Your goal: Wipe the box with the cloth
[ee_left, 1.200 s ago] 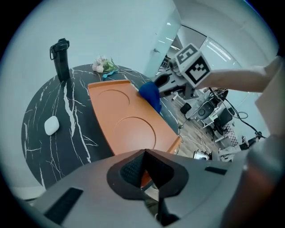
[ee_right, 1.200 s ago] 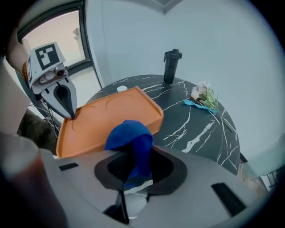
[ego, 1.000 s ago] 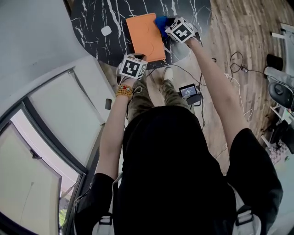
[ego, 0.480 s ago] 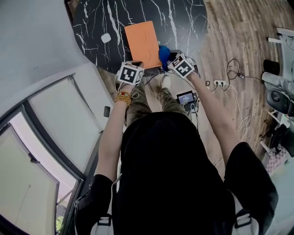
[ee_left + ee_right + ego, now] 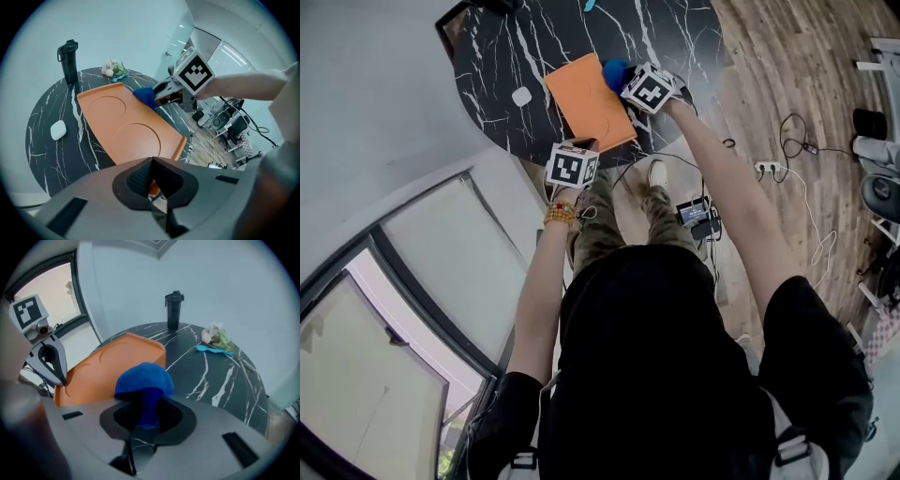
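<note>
The orange box [image 5: 586, 98] lies flat at the near edge of the black marble tabletop [image 5: 675, 37]. The left tongs [image 5: 152, 183] are fully closed, pinching the box's near corner. The right tongs [image 5: 143, 416] stand partly closed, clamping a bunched blue cloth [image 5: 143, 380] that rests against the box's right edge near its far corner.

The right gripper [image 5: 146, 416] has its jaws clamped on a bunched blue cloth [image 5: 144, 380], whose rounded top sits at the orange box's [image 5: 108, 364] right side. The left gripper [image 5: 55, 376] meets the box's left corner. A black bottle [image 5: 173, 310] stands upright beyond the box on the black marble table [image 5: 225, 380], with pale flowers [image 5: 214, 338] well right of the box.
</note>
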